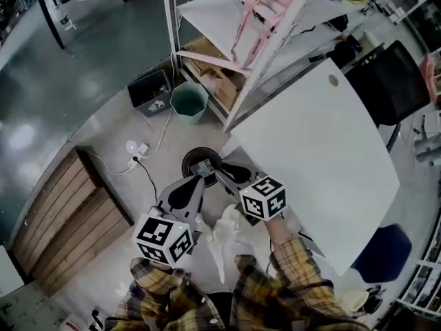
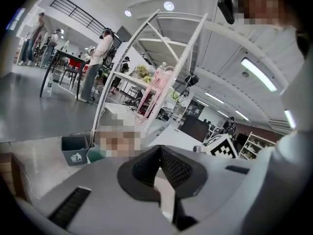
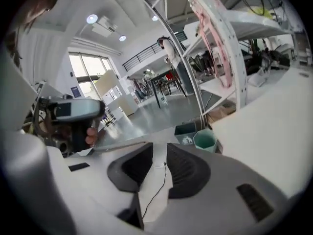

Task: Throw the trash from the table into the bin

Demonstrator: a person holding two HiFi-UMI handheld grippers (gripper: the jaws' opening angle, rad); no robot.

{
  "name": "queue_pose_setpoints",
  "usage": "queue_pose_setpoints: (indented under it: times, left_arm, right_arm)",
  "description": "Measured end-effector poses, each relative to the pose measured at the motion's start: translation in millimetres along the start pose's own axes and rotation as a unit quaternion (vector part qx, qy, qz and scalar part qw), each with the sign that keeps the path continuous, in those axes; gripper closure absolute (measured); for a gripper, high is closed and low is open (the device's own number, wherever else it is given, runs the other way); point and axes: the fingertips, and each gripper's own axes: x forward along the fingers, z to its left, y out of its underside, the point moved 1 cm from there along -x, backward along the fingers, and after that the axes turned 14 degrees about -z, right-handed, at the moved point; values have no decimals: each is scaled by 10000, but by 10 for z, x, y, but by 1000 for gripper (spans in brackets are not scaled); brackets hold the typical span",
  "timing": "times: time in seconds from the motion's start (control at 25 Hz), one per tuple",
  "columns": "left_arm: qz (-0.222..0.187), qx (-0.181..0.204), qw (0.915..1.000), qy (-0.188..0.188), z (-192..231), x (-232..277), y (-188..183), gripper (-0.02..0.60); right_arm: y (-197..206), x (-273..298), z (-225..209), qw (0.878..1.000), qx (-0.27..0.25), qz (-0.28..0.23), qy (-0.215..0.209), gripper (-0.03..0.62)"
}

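**Both tongs empty, bin parked by the rack**

The left gripper has its jaws pinched together at the tips with nothing caught in them. The right gripper is partway open, with a narrow gap between the pads. All you see through that gap is floor and a black cable, so it's holding nothing either.

In the head view both sit low in the middle of the frame, over the floor just off the left edge of the white table, which takes up the centre right. The green bin is on the floor in the upper middle, at the foot of the white shelf rack. It's right beside a grey bin with a recycling mark.

As for the trash, there's a white crumpled thing between the plaid sleeves at the bottom. I honestly can't tell if that's it, or what it's resting on.
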Motion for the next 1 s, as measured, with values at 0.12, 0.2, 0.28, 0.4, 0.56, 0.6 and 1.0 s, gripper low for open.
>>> queue_pose_setpoints:
  times: [0.12,0.2,0.28,0.4,0.56,0.6,1.0]
  left_arm:
    - [16,87,9995,294,-375,98,-171,574]
    - [6,92,9984,550,-689,233,-258,574]
    - [-39,170,9956,924,-1047,416,-367,574]
    - [-98,323,9875,1542,-1642,627,-483,574]
    - [-121,585,9720,2272,-2386,838,-541,574]
    - [-117,647,9677,2432,-2545,890,-534,574]
    - [355,895,9185,3834,-3711,1070,-173,574]
  right_arm:
    - [-510,-492,69,9984,-254,-491,86,520]
    - [-820,-874,59,9955,-370,-846,233,522]
    - [-1110,-1285,7,9896,-524,-1243,498,521]
    - [-1376,-1927,-70,9783,-704,-1694,960,520]
    - [-1530,-2675,-162,9632,-954,-2025,1489,522]
    - [-1542,-2832,-188,9591,-998,-2098,1617,522]
    - [-1427,-4026,-265,9122,-893,-2781,2875,558]
